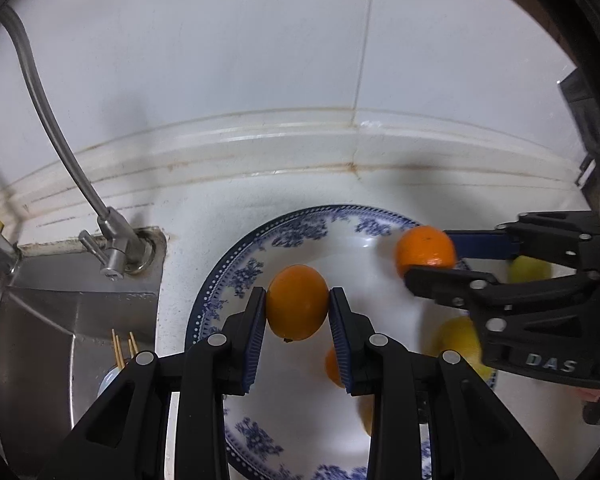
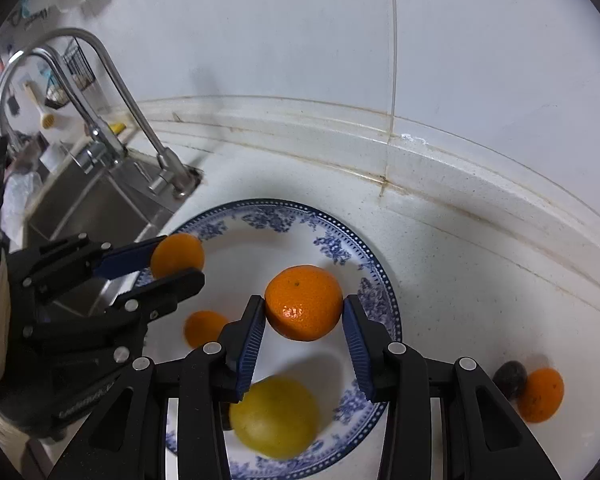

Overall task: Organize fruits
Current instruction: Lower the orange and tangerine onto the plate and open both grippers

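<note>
A blue-and-white patterned plate point(image 1: 220, 280) point(image 2: 384, 280) lies on the white counter beside the sink. My left gripper point(image 1: 298, 294) point(image 2: 178, 260) is shut on a small orange point(image 1: 298, 304) point(image 2: 177, 254) above the plate's left part. Over the right part, my right gripper point(image 2: 304, 300) point(image 1: 428, 254) is shut on a larger orange point(image 2: 304, 304) point(image 1: 426, 250). On the plate rest another small orange point(image 2: 204, 328) point(image 1: 334, 366) and a yellow lemon point(image 2: 276, 416) point(image 1: 460, 340).
Off the plate to the right, an orange point(image 2: 540, 394) and a dark round fruit point(image 2: 510, 376) lie on the counter. A steel sink point(image 1: 60, 312) with a faucet point(image 1: 112, 252) is at the left; chopsticks point(image 1: 120, 350) stand in it. The tiled wall point(image 2: 420, 80) rises behind.
</note>
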`<state>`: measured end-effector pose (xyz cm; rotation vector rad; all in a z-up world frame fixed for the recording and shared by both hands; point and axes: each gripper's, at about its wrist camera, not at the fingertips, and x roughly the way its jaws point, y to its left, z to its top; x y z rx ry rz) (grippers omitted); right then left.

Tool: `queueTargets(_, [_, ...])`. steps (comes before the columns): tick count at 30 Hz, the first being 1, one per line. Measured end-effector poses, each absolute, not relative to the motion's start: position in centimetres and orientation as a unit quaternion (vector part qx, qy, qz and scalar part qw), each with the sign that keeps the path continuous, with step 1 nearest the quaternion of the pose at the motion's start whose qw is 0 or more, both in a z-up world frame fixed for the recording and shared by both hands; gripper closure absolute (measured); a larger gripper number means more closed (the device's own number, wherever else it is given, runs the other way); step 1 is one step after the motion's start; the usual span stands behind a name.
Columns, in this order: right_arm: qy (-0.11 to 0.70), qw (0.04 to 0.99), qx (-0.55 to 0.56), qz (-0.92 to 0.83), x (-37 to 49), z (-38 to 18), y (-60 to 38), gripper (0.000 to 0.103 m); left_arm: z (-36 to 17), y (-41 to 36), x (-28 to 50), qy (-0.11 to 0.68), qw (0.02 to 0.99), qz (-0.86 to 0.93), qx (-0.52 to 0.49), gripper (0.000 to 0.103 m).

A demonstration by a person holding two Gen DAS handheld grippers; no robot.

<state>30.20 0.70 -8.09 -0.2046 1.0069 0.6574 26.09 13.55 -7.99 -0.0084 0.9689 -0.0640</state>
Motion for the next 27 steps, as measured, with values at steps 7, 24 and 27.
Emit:
queueTargets(7, [0.478, 0.816, -0.105, 0.309, 30.5, -8.5, 1.3, 0.062, -8.8, 13.5, 26.5, 0.478, 0.878, -0.035, -0.005, 0.072])
queueTargets(24, [0.43, 0.853, -0.097, 0.28, 29.1, -5.1, -0.6, 0.053, -5.7, 13.8, 23.9, 0.444, 0.896, -0.018, -0.019, 0.06])
queueTargets(27, [0.406, 0.866, -0.094, 0.276, 27.6, -3.7, -1.4, 0.053, -4.6, 13.1, 22.7, 0.431, 0.902, -0.018, -0.022, 0.059])
